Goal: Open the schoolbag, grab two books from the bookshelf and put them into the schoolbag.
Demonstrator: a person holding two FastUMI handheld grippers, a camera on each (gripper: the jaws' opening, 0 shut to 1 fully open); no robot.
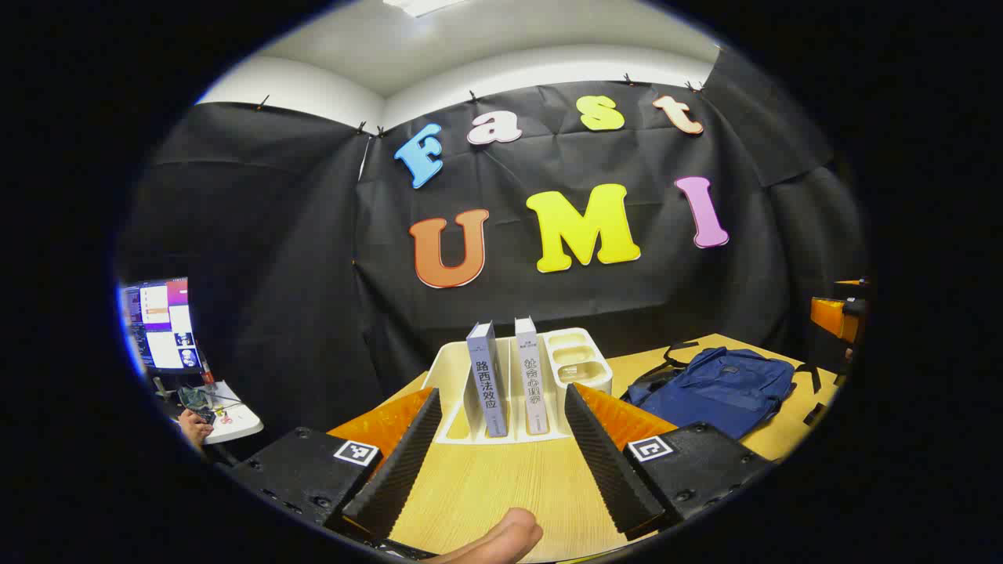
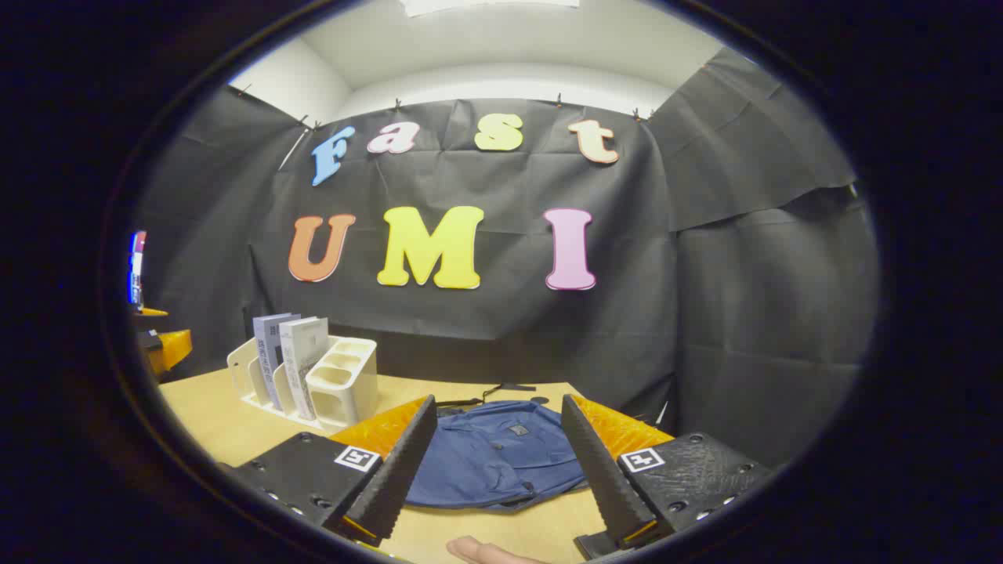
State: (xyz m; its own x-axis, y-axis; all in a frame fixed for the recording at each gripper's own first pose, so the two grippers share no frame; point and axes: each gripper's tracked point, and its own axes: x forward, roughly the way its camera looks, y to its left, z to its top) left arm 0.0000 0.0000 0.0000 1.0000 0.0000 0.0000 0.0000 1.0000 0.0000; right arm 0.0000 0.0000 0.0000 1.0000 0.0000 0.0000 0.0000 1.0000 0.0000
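We are holding the left gripper [image 1: 501, 462] wide open before two upright books [image 1: 509, 380] in the bookshelf [image 1: 584, 360], and the right gripper [image 2: 497, 462] wide open before the flat schoolbag [image 2: 497, 454].

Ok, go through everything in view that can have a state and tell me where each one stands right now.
Schoolbag: lying flat on the table, looks closed.
Two books: upright in the bookshelf, side by side, untouched.
Bookshelf: standing on the table, right-hand compartments empty.
Left tool: open, holding nothing, aimed at the books.
Right tool: open, holding nothing, aimed at the schoolbag.
Monitor: switched on.
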